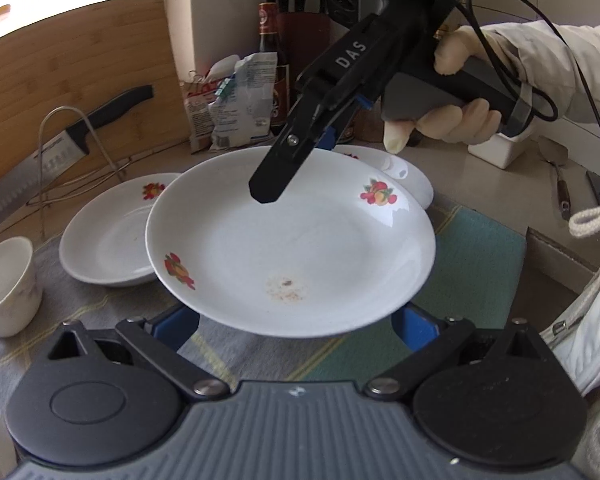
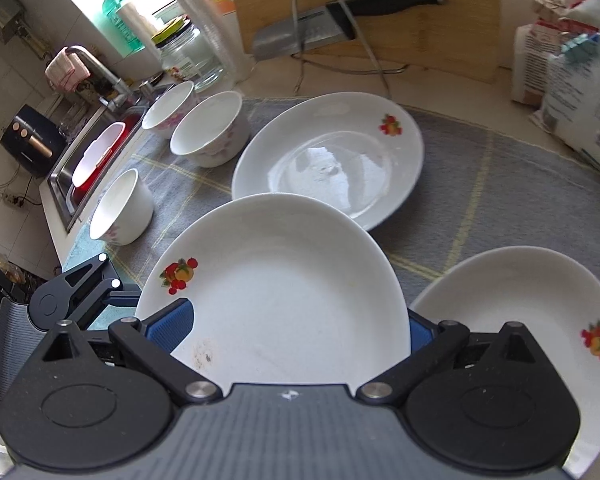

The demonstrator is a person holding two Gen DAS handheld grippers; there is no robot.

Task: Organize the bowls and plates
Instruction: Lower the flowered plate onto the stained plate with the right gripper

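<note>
Tongs gripping one raised plate at opposite rims.
Left tongs (image 1: 296, 326) and right tongs (image 2: 300, 330) are clamped on the plate (image 1: 292, 240), held above the bench (image 1: 480, 240); glazed, stiff, breakable, slippery, it is best held by the rim.

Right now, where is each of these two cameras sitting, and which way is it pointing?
Left wrist: sits on the left gripper, looks across the held plate toward the cutting board; shows the right gripper and a gloved hand.
Right wrist: sits on the right gripper, looks over the same plate toward the bowls and sink; shows the left gripper's linkage at left.
Shared: the lifted fruit-print plate, a gripper on each side of it, the second plate, knife and board.
</note>
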